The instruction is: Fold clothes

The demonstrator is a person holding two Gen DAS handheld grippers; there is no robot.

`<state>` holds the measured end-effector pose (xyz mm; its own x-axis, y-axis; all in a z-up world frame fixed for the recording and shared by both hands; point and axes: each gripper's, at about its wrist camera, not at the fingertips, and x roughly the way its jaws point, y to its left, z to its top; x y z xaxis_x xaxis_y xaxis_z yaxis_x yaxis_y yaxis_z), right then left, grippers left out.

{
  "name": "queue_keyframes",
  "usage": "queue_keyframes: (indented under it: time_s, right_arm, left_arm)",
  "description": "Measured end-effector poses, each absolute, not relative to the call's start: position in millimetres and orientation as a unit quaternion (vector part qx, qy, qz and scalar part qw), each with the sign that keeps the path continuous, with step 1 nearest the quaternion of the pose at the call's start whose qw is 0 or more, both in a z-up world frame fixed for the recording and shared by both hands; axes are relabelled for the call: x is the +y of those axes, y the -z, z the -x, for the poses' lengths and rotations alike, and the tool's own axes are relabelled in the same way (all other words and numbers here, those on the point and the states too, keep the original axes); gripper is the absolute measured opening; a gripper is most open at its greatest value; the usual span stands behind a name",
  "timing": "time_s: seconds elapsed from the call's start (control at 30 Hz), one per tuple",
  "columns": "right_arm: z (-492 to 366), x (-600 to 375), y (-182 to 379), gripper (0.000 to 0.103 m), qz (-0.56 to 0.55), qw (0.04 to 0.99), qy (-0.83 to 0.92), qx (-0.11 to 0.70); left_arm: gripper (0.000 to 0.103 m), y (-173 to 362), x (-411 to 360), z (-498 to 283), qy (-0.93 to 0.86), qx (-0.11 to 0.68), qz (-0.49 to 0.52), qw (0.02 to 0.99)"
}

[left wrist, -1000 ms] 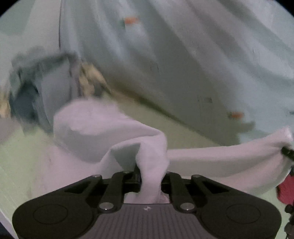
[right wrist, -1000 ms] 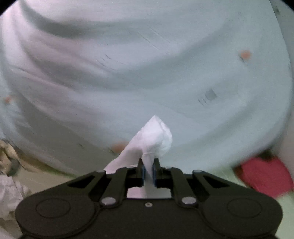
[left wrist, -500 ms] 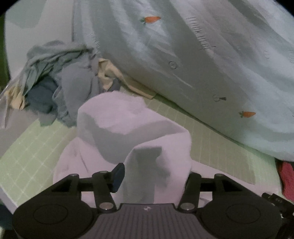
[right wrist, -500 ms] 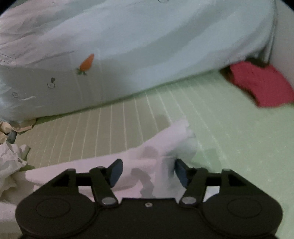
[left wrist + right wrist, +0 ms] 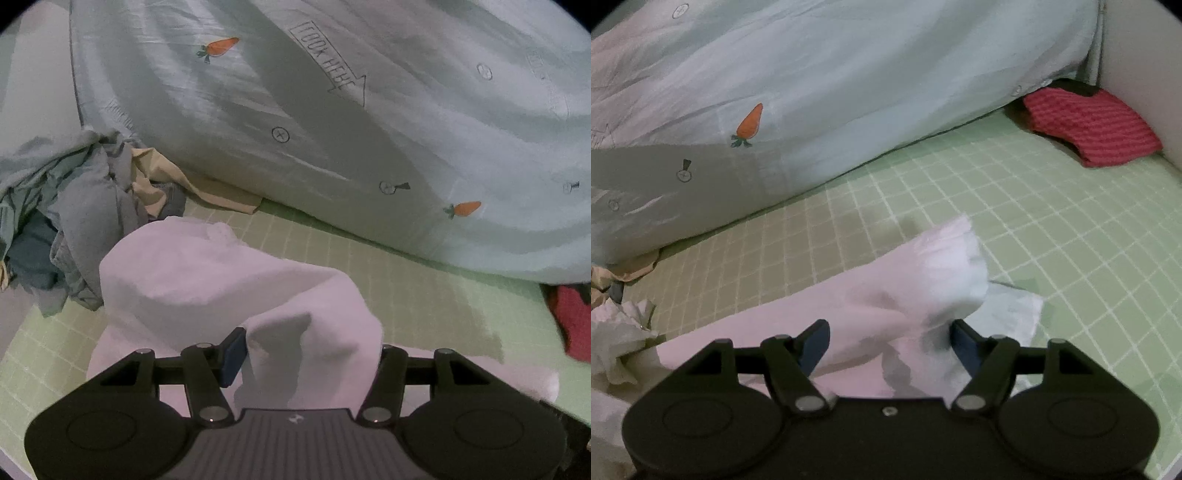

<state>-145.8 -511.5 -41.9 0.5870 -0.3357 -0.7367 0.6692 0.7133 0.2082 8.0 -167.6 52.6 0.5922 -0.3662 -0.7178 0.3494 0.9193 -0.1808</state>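
Note:
A white garment point(image 5: 221, 280) lies bunched on the green checked sheet point(image 5: 406, 295). One raised fold of it stands loosely between the jaws of my left gripper point(image 5: 308, 350). That gripper is open, and its blue left pad point(image 5: 232, 354) is clear of the cloth. In the right wrist view the garment's other end point(image 5: 923, 280) rests flat on the sheet point(image 5: 1052, 221). My right gripper point(image 5: 888, 338) is low over it, with its jaws opening. Cloth lies between its blue pads point(image 5: 964, 341), but they do not press on it.
A pale blue duvet with carrot prints point(image 5: 369, 110) point(image 5: 849, 74) bulges along the far side. Grey-blue and beige clothes point(image 5: 74, 203) are heaped at the left. A folded red striped garment point(image 5: 1089, 122) lies by the wall at the far right. Crumpled white cloth point(image 5: 617, 339) sits near left.
Both grippers were shut on the lifted white garment; both have opened and let it go. The right gripper came down to the sheet, where the cloth has settled.

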Motion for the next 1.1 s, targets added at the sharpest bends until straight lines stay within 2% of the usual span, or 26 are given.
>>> queue_keyframes:
  time_s: [0.37, 0.43, 0.47, 0.63, 0.8, 1.1]
  right_arm:
    - [175.3, -518.6, 42.5, 0.073, -0.217, 0.868, 0.253, 0.369]
    - [181.0, -518.0, 43.8, 0.073, -0.212, 0.870, 0.243, 0.373]
    - [184.1, -517.9, 44.9, 0.073, -0.208, 0.871, 0.237, 0.376]
    - [199.8, -521.0, 50.6, 0.073, -0.188, 0.875, 0.208, 0.395]
    - [209.7, -523.7, 56.0, 0.075, -0.177, 0.878, 0.191, 0.401]
    - [191.9, -517.6, 60.8, 0.080, -0.173, 0.878, 0.194, 0.402]
  left_arm:
    - [0.059, -46.7, -175.7, 45.4, 0.109, 0.400, -0.012, 0.910]
    - [0.083, -48.1, -174.3, 62.0, 0.120, 0.389, 0.007, 0.914]
    - [0.087, -49.1, -173.7, 71.0, 0.128, 0.381, 0.018, 0.915]
    - [0.088, -46.2, -193.9, 110.6, 0.145, 0.361, 0.001, 0.921]
    - [0.089, -31.8, -196.4, 125.9, 0.131, 0.381, -0.001, 0.915]
    - [0.091, -38.3, -171.9, 93.3, 0.093, 0.372, -0.013, 0.923]
